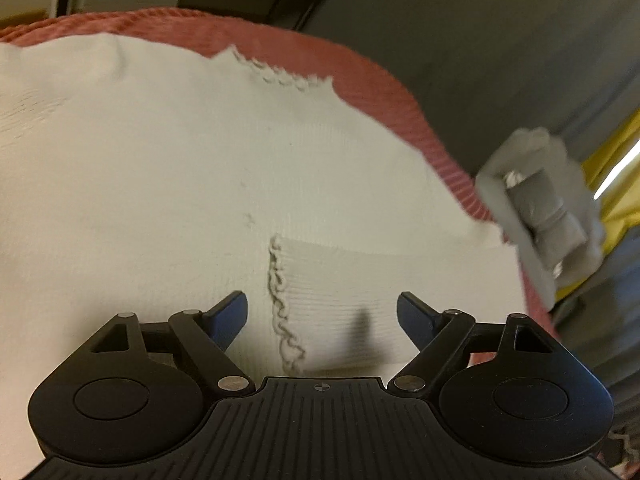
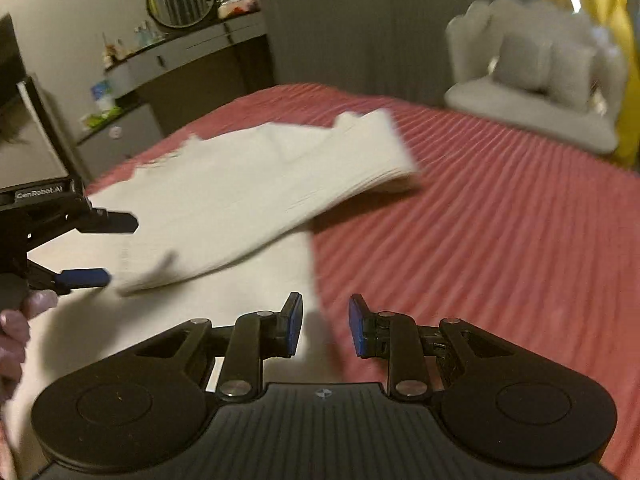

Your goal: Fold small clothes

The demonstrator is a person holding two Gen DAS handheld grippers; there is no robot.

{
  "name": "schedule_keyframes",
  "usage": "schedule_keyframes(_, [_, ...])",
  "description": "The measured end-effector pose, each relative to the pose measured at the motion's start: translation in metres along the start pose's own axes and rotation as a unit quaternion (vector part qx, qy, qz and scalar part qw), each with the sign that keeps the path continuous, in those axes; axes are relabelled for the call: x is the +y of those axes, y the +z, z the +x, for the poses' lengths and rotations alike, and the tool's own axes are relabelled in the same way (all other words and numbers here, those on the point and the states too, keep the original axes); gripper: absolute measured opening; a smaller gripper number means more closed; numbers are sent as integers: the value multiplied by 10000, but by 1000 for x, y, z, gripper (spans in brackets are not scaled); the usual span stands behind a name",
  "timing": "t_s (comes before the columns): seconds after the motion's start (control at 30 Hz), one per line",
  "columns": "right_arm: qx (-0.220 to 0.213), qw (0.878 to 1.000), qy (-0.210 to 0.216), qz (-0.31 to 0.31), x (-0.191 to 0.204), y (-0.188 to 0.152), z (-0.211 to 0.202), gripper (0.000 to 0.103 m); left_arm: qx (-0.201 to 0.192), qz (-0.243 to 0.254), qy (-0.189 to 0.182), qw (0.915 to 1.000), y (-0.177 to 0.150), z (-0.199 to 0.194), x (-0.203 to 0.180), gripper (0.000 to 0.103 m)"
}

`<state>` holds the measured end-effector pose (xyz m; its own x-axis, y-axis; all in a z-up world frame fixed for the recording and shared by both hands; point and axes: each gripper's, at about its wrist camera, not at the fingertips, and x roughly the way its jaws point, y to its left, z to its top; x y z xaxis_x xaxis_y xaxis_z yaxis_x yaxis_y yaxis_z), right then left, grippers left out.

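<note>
A white knit garment (image 1: 168,168) lies spread on a red ribbed bedspread (image 1: 384,92). A folded flap with a wavy scalloped hem (image 1: 284,304) lies between my left gripper's (image 1: 322,316) wide-open, empty jaws, just above the cloth. In the right wrist view the garment (image 2: 248,184) is blurred, one part folded over the rest. My right gripper (image 2: 325,326) is open and empty at the garment's right edge, over the bedspread (image 2: 500,240). The left gripper (image 2: 108,246) shows there at the far left, open beside the cloth.
A grey armchair (image 2: 532,80) with cushions stands beyond the bed, by a yellow curtain (image 2: 628,40). A dresser (image 2: 188,60) with a round mirror and bottles stands at the back left. A dark screen (image 2: 36,132) is at the left. The bed's edge (image 1: 460,176) curves to the right.
</note>
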<state>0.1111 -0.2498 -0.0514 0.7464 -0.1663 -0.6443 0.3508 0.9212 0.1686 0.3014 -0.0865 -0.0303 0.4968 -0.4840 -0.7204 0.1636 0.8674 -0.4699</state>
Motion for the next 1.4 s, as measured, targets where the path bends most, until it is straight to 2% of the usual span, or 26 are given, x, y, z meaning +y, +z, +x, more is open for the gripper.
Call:
schedule_keyframes(0.1, [-19,9998,-177,-123,-9,-6,9,25,-13,149,31,9999,-5,15,-8,81])
schedule_keyframes(0.13, [6,9998,-140,-144,-9,-7,11,25,-40,210,38,9998,-6,14,-10,73])
schedule_keyframes(0.17, [45,9998,-107,-169,-8,-8,15,25,-57,249,84,9996,-7,15,-11,55])
schedule_keyframes(0.2, [88,9997,-67,-228,-6,-10,19,25,-49,269,126,9995,-7,16,-12,44])
schedule_keyframes(0.23, [120,9994,-56,-309,-2,-13,21,25,-10,260,126,9996,-6,16,-10,18])
schedule_keyframes(0.27, [131,9991,-91,-402,1,-15,23,25,55,213,111,9997,-5,16,-9,10])
schedule_keyframes(0.33, [116,9982,-172,-558,5,-16,21,25,66,64,0,10000,-1,10,-4,10])
schedule_keyframes(0.5, [99,9965,-380,-741,8,-18,22,25,-836,515,88,9951,28,-47,1,10])
schedule_keyframes(0.6, [94,9951,-475,-858,12,-19,21,25,-1318,745,694,9860,44,-73,23,10])
schedule_keyframes(0.63, [89,9946,-502,-899,13,-20,21,25,-1469,603,890,9833,48,-76,37,10])
schedule_keyframes(0.73, [76,9934,-578,-992,17,-22,22,25,-1173,189,1331,9839,51,-66,83,10])
schedule_keyframes(0.83, [64,9930,-600,-1019,19,-21,22,25,-639,-139,1445,9873,42,-47,116,12])
schedule_keyframes(1.0, [-140,9915,-667,-1107,25,-14,18,26,-794,-289,1130,9900,38,-47,125,19])
schedule_keyframes(1.1, [-260,9886,-731,-1291,33,-6,25,29,-823,-18,1210,9892,44,-44,117,12])
schedule_keyframes(1.23, [-428,9793,-849,-1788,54,10,47,31,-1070,198,1179,9870,54,-48,105,11])
schedule_keyframes(1.4, [-339,9730,-997,-2054,73,33,90,31,-1415,572,1283,9799,68,-48,97,10])
